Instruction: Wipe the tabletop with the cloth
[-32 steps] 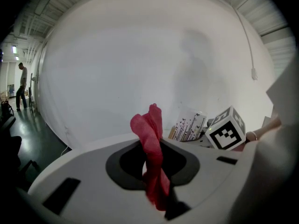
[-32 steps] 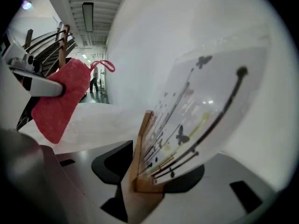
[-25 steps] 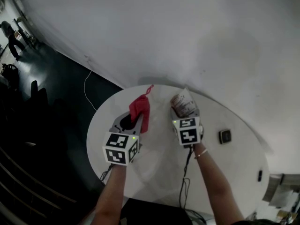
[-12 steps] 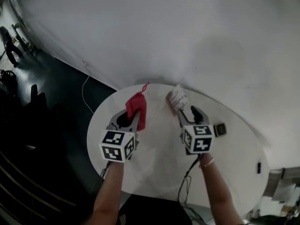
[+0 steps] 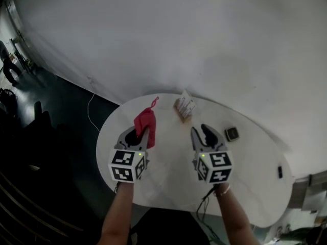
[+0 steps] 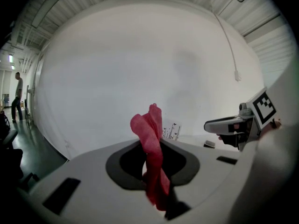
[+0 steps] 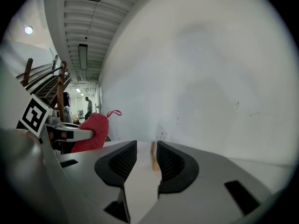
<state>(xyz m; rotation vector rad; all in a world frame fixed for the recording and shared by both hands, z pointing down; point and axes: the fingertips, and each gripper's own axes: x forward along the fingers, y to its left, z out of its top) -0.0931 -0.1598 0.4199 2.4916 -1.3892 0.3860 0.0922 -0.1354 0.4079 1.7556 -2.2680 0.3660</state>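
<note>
A red cloth (image 5: 145,124) hangs bunched from my left gripper (image 5: 139,132), which is shut on it above the left part of the round white table (image 5: 168,160). In the left gripper view the cloth (image 6: 152,157) fills the gap between the dark pads. My right gripper (image 5: 202,132) hovers over the table's middle. Its jaws are closing with a narrow gap and nothing between them (image 7: 146,160). A small white and tan packet (image 5: 185,106) stands beyond it near the far edge, seen through the gap as the packet (image 7: 153,155).
A small dark square object (image 5: 231,133) lies to the right of my right gripper. Another dark item (image 5: 279,171) sits near the table's right rim. A white wall curves behind the table. Dark floor lies to the left.
My right gripper let go of the packet and drew back toward me, leaving it near the far edge. Its jaws have narrowed. My left gripper kept the cloth and barely moved.
</note>
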